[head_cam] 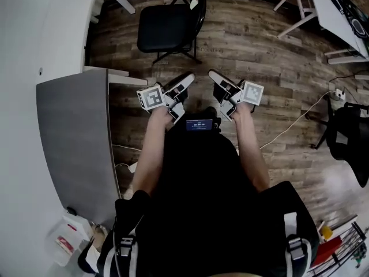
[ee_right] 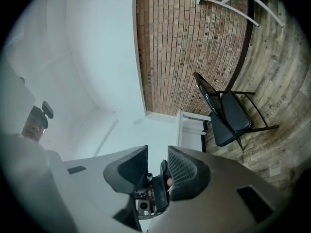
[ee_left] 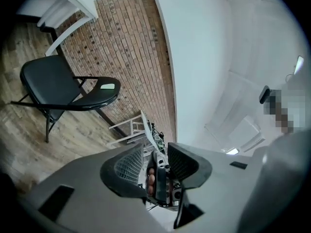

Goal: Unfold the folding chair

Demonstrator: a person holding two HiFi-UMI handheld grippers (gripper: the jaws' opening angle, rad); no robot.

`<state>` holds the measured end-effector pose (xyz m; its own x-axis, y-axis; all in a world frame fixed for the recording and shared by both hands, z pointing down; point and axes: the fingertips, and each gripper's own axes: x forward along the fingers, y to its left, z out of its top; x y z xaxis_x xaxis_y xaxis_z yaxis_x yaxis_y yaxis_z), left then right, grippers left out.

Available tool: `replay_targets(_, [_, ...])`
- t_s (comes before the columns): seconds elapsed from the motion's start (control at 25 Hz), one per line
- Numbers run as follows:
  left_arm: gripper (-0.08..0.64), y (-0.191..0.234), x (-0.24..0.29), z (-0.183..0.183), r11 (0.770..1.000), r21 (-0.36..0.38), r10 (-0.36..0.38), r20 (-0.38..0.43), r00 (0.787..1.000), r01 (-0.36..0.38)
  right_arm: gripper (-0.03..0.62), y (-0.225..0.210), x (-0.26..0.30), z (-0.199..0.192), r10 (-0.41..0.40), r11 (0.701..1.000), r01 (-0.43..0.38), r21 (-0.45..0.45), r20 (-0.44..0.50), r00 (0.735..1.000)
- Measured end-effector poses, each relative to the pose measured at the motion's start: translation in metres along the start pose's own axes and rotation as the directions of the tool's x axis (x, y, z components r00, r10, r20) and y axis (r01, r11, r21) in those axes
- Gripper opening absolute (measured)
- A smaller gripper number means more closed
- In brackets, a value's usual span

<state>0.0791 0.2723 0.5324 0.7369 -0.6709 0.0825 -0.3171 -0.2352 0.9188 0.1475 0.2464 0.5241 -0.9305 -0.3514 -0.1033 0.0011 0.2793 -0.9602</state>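
The black folding chair (head_cam: 164, 30) stands unfolded on the wooden floor at the top of the head view, seat flat and back upright. It also shows in the left gripper view (ee_left: 63, 89) and the right gripper view (ee_right: 228, 113). My left gripper (head_cam: 185, 81) and right gripper (head_cam: 218, 79) are held side by side in front of my body, well short of the chair and touching nothing. Both point level toward the chair. The left gripper (ee_left: 155, 161) is open with nothing in it; through its gap I see only the other gripper. The right gripper (ee_right: 158, 166) is likewise open and holds nothing.
A grey tabletop (head_cam: 72, 131) runs along my left, with a white wall beside it. White table legs (head_cam: 300, 4) stand at the top right. A pale cable (head_cam: 300, 117) crosses the floor toward a black office chair (head_cam: 349, 137). A brick wall (ee_left: 131, 47) is behind the chair.
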Motion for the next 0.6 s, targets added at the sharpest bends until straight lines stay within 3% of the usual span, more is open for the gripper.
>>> replay_targets(0.08, [0.169,-0.001,-0.001,0.002,1.000,0.003,0.019,0.012,1.000,-0.019,0.130,0.003,-0.001,0.000,0.013,1.000,-0.013,-0.002,-0.005,1.000])
replay_targets(0.24, [0.169,-0.033,0.011,0.006,0.998,0.045,-0.054,0.031,0.998,0.053,0.130,0.016,-0.007,0.004,0.029,0.999,-0.030,-0.017,-0.019,0.999])
replay_targets(0.4, [0.169,-0.041,0.005,0.016,0.995,0.071,-0.067,0.033,0.997,0.065,0.130,0.027,0.004,0.004,0.041,0.998,-0.042,-0.047,-0.035,0.999])
replay_targets(0.6, [0.169,-0.042,0.001,0.014,0.995,0.061,-0.077,0.031,0.997,0.075,0.126,0.033,0.002,-0.004,0.027,0.998,-0.029,-0.058,-0.036,0.999])
